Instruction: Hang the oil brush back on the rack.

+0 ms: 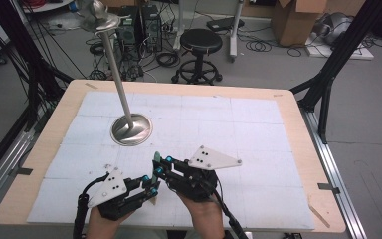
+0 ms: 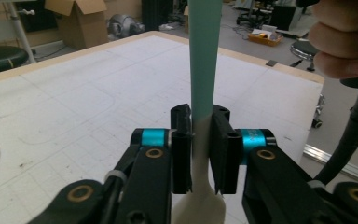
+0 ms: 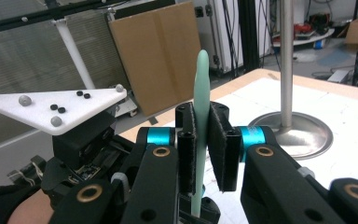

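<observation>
A slim mint-green utensil [image 2: 205, 56] with a white, widening lower end is gripped by both grippers at once. In the left gripper view my left gripper [image 2: 200, 114] is shut on it where green meets white, and the green part rises straight up out of the jaws. My right gripper [image 3: 201, 112] is shut on the green part [image 3: 202, 79], whose rounded tip stands above its pads. In the high view the two grippers meet near the table's front middle, the left gripper [image 1: 151, 191] just below the right gripper [image 1: 158, 167], with the utensil [image 1: 156, 160] between them.
A metal stand with a round base [image 1: 131, 128] and a tall leaning pole [image 1: 114, 64] rises behind the grippers, left of centre. A white gridded mat [image 1: 238, 134] covers the wooden table. A black stool [image 1: 200, 42] and cardboard boxes are on the floor beyond the table.
</observation>
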The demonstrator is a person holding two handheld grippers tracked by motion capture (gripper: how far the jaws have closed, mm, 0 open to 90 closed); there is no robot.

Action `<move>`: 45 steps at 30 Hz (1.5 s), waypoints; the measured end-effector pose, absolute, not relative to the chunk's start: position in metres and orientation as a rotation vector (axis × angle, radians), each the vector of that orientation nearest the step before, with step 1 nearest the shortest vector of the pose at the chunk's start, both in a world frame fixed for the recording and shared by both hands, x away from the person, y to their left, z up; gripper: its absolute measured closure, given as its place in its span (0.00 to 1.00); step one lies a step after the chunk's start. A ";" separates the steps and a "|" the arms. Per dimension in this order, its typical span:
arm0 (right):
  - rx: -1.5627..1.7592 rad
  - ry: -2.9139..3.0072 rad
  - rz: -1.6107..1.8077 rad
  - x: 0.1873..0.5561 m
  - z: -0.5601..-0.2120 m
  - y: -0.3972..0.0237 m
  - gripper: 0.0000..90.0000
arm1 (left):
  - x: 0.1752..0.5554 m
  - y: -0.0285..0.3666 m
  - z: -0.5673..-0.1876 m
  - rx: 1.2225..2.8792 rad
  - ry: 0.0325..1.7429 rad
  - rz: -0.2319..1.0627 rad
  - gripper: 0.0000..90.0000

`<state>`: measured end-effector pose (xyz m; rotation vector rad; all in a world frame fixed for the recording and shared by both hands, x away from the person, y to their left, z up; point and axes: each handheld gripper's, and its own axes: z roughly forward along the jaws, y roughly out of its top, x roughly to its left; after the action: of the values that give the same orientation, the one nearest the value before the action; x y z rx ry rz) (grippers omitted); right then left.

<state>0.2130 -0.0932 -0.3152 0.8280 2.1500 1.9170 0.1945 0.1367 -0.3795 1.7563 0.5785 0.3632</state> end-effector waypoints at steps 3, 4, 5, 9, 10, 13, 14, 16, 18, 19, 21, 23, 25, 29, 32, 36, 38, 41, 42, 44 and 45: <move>0.822 2.174 1.928 0.215 -0.315 -0.095 0.92 | 0.202 0.141 -0.378 1.736 0.523 0.204 0.65; 0.802 2.188 1.930 0.216 -0.315 -0.096 0.92 | 0.203 0.142 -0.378 1.732 0.517 0.183 0.61; 0.785 2.199 1.942 0.217 -0.315 -0.098 0.92 | 0.204 0.145 -0.377 1.729 0.508 0.171 0.58; 0.684 2.242 2.012 0.222 -0.314 -0.106 0.92 | 0.209 0.154 -0.376 1.693 0.434 0.044 0.57; 0.636 2.265 2.049 0.224 -0.315 -0.109 0.92 | 0.210 0.155 -0.375 1.689 0.424 0.030 0.59; 0.567 2.289 2.132 0.228 -0.317 -0.114 0.92 | 0.210 0.156 -0.375 1.680 0.366 -0.032 0.63; 0.548 2.298 2.150 0.229 -0.317 -0.116 0.92 | 0.210 0.155 -0.376 1.678 0.350 -0.049 0.64; 0.490 2.308 2.202 0.231 -0.318 -0.119 0.92 | 0.210 0.155 -0.376 1.671 0.331 -0.073 0.66; 0.441 2.311 2.251 0.233 -0.319 -0.122 0.92 | 0.209 0.154 -0.376 1.667 0.318 -0.093 0.68; 0.417 2.312 2.271 0.234 -0.319 -0.124 0.92 | 0.209 0.154 -0.376 1.665 0.313 -0.100 0.68; 0.384 2.319 2.296 0.234 -0.318 -0.125 0.92 | 0.209 0.154 -0.376 1.664 0.303 -0.108 0.70; 0.348 2.325 2.307 0.234 -0.318 -0.126 0.92 | 0.209 0.154 -0.376 1.661 0.278 -0.120 0.77; 0.317 2.340 2.302 0.234 -0.317 -0.126 0.92 | 0.208 0.154 -0.376 1.658 0.271 -0.123 0.82; 0.299 2.355 2.295 0.234 -0.318 -0.124 0.92 | 0.207 0.154 -0.376 1.669 0.265 -0.112 0.89; 0.300 2.357 2.299 0.234 -0.319 -0.122 0.91 | 0.207 0.154 -0.376 1.672 0.265 -0.090 0.93; 0.367 2.309 2.313 0.235 -0.318 -0.124 0.65 | 0.208 0.156 -0.376 1.666 0.284 -0.056 0.93; 0.419 2.260 2.315 0.234 -0.317 -0.128 0.53 | 0.209 0.158 -0.375 1.661 0.296 -0.040 0.93; 0.493 2.184 2.296 0.233 -0.314 -0.141 0.38 | 0.211 0.163 -0.374 1.666 0.331 -0.008 0.94; 0.514 2.153 2.281 0.233 -0.313 -0.147 0.35 | 0.212 0.165 -0.374 1.661 0.347 0.005 0.94; 0.563 2.108 2.218 0.230 -0.312 -0.159 0.30 | 0.215 0.170 -0.373 1.643 0.379 0.022 0.94; 0.580 2.091 2.171 0.228 -0.312 -0.165 0.28 | 0.217 0.173 -0.372 1.640 0.394 0.032 0.94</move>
<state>0.2281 -0.1654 -0.3120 0.5803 2.0914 2.1714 0.2172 0.1725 -0.3720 1.6400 0.3940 0.0319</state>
